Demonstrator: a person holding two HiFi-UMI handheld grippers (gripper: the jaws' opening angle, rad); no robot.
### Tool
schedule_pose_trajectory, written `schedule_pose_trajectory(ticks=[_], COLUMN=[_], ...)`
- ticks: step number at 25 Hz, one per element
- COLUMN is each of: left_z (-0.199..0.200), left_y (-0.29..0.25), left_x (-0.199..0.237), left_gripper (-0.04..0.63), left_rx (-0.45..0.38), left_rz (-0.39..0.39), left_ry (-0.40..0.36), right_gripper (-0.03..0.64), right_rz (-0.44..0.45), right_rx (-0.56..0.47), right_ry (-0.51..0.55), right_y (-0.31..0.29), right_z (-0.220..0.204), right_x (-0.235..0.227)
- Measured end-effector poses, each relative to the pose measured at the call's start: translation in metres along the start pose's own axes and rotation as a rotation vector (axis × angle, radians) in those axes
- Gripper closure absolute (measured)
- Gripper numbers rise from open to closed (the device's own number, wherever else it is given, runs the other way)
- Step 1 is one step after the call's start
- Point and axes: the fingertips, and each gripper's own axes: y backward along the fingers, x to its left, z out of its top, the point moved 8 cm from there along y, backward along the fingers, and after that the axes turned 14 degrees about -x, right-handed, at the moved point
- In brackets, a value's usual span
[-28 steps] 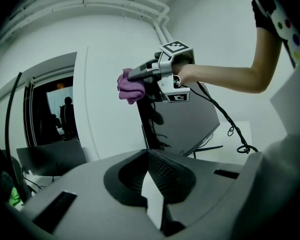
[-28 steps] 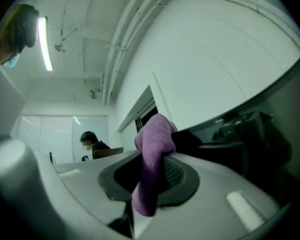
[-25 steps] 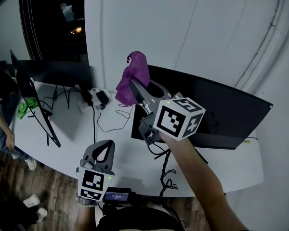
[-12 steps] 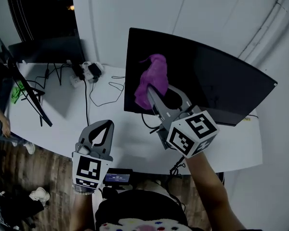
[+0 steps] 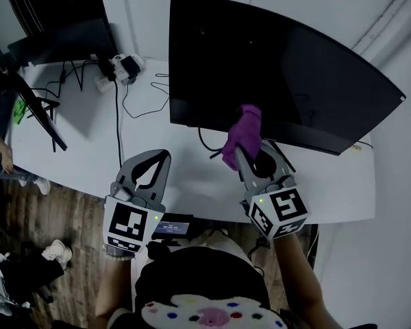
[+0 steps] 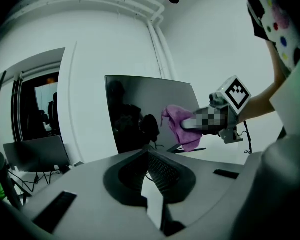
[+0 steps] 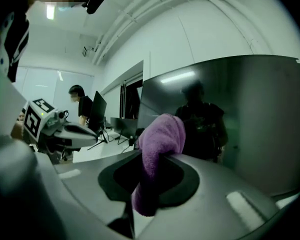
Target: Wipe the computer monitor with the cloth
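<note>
A white table (image 5: 89, 149) runs across the middle of the head view, with dark wooden floor (image 5: 68, 232) below it at lower left. A large curved black computer monitor (image 5: 288, 67) stands on the table and fills the upper centre and upper right, its screen dark; the left gripper view shows it at centre (image 6: 140, 114) and the right gripper view at the right (image 7: 250, 114), with dim reflections in the glass. Two smaller dark screens stand at upper left, one facing the camera (image 5: 61, 43) and one seen nearly edge-on (image 5: 31, 108). The right gripper (image 5: 245, 157) rises from lower centre-right, its marker cube (image 5: 279, 212) nearest the camera. In its own view (image 7: 155, 156) the jaws are pinched on a purple cloth (image 7: 160, 139), which bulges above them and hangs down through the gap. In the head view the cloth (image 5: 243, 132) sits at the monitor's lower edge near the frame's centre, overlapping the bezel; the left gripper view puts it (image 6: 182, 126) over the screen's lower right part, though actual contact cannot be confirmed. The left gripper (image 5: 163, 156) hangs at lower left over the table's near edge; its own view (image 6: 149, 153) shows the jaws pressed together with nothing between them. A power strip (image 5: 120, 67) with trailing black cables (image 5: 123, 101) lies at upper left, and a small lit device (image 5: 171, 226) sits at the table's near edge.
</note>
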Motion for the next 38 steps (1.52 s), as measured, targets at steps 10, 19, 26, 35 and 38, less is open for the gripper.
schedule_pose_trajectory(ticks=[10,19,26,35,38], left_z=[-0.009,-0.01,-0.01,-0.008,-0.007], left_y=[0.005,0.004,0.0,-0.007,-0.009], left_x=[-0.026,-0.033,-0.035,-0.034,-0.033], left_gripper=[0.589,0.589,0.589,0.589,0.589], left_rx=[0.049,0.061,0.066,0.063,0.062], left_rz=[-0.018,-0.019,-0.017,-0.021,-0.025], left_ry=[-0.004,-0.019,-0.022,-0.038,-0.04], right_gripper=[0.548,0.548,0.548,0.548,0.548], right_rz=[-0.094,-0.051,-0.036,-0.014,-0.009], right_rx=[0.1,0.115,0.105,0.11,0.114], right_ry=[-0.069,-0.027,-0.01,0.021,0.03], right_y=[0.052,0.055,0.051,0.046,0.045], right_z=[-0.042,-0.046,-0.041,-0.041,-0.041], right_x=[-0.013,-0.01,-0.012,-0.015,-0.015])
